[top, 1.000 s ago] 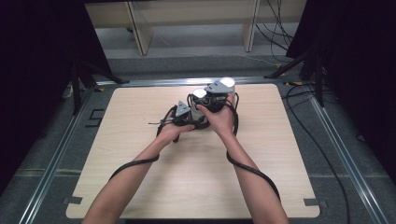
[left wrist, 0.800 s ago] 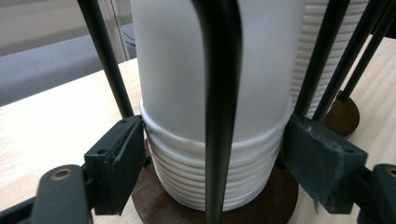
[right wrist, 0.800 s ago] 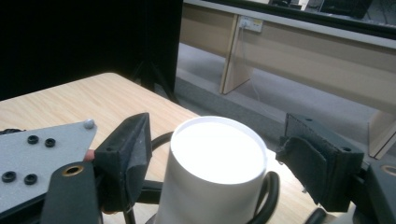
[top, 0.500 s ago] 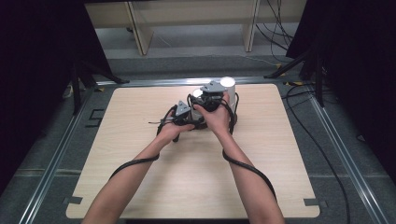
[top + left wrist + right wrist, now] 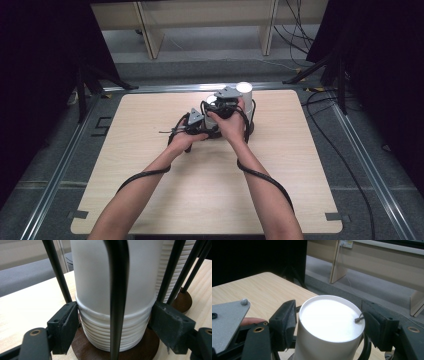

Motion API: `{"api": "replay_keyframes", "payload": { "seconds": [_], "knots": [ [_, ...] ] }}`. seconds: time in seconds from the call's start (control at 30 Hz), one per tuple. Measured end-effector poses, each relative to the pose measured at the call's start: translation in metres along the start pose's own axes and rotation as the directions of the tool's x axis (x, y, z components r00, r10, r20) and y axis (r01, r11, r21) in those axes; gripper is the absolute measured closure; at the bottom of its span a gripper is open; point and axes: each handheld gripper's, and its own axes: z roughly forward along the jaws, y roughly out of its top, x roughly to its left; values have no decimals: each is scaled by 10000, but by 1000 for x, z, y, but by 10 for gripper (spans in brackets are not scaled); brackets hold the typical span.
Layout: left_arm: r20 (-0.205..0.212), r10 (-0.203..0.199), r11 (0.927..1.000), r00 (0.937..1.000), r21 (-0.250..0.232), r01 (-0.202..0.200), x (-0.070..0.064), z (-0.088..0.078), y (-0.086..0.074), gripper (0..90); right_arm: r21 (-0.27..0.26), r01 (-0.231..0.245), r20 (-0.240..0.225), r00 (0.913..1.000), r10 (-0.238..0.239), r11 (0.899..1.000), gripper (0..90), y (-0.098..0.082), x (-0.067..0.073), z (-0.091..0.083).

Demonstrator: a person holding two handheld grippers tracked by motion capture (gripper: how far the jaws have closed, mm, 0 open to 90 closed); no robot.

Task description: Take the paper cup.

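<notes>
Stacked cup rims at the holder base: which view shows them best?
Left gripper view: the ribbed stack of rims sits close up between the jaws, above the brown base. Right gripper view shows just the top cup; high view, a white top.

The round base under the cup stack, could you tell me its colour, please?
Dark brown base, clearest in left gripper view.

Upright stack of white cups (image 5: pixel 115 290) in a black wire holder (image 5: pixel 117 302) on a round brown base (image 5: pixel 147 345).

Black rods (image 5: pixel 117 290) close around cup stack (image 5: pixel 115 277)
</notes>
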Motion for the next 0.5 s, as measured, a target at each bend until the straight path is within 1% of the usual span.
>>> {"api": "replay_keyframes", "payload": {
  "seconds": [0.03,0.13,0.2,0.23,0.27,0.33,0.37,0.4,0.43,0.5],
  "knots": [
    [3,-8,10000,10000,1,8,0,0,0,232,105,1,-2,10000,-1,9999,315,0,0,0],
    [-26,74,9999,10000,72,-74,1,0,0,233,137,-90,-5,10000,90,9999,322,-1,-1,3],
    [-26,59,10000,10000,63,-59,1,0,0,233,156,-80,17,10000,79,9998,331,-1,-1,3],
    [11,-35,10000,10000,-6,35,0,0,0,233,89,-109,24,9999,109,9999,340,-1,-2,3],
    [4,-12,10000,10000,3,12,0,0,0,234,11,-189,-82,9998,189,9998,343,-1,-2,4],
    [1,-10,10000,10000,-1,10,0,0,0,234,64,-248,-32,9997,248,9997,345,-1,-2,3],
    [-21,92,9999,10000,62,-92,0,-1,0,235,94,-296,-48,9995,297,9995,347,-1,-2,2],
    [-8,6,10000,10000,-27,-6,0,0,0,237,16,-273,-70,9996,273,9996,348,0,-3,2],
    [-17,9,10000,10000,-36,-9,-1,-1,0,238,-219,-257,-68,9996,256,9994,349,1,-3,1],
    [12,-16,10000,10000,-27,16,0,-1,0,238,-215,-292,-61,9996,291,9993,349,3,-2,0]
  ]
}}
